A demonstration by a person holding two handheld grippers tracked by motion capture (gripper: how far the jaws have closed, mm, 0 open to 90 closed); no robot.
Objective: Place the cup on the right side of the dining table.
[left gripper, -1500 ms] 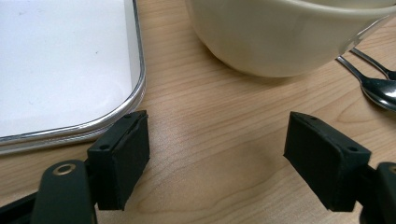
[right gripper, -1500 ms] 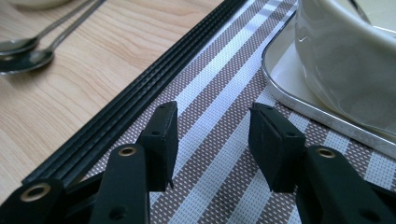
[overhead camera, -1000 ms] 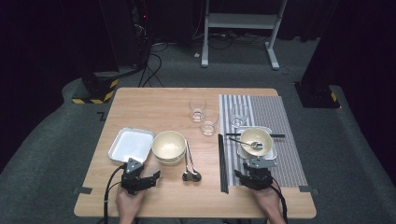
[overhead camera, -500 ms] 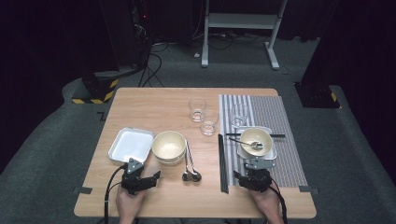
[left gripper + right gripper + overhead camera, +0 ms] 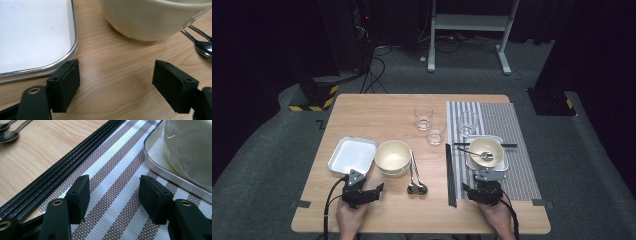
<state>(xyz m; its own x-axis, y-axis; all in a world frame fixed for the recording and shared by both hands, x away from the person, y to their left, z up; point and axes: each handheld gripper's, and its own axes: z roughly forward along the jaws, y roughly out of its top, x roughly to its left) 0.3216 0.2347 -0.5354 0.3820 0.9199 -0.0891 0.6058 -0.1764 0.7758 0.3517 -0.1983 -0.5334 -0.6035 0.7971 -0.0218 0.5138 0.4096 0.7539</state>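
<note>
The right tool (image 5: 113, 197) hung low over a brown-and-white striped placemat (image 5: 120, 170), its two black jaws standing apart after just opening wider, with bare mat between them and nothing gripped. A bundle of black chopsticks (image 5: 62, 167) lay slantwise along the mat's edge, just beside the left jaw. Beyond them was the wooden surface (image 5: 45, 147), with two metal spoons (image 5: 10, 132) at the upper left corner. At the upper right, a metal tray (image 5: 160, 172) carried a pale bowl (image 5: 192, 152).
</note>
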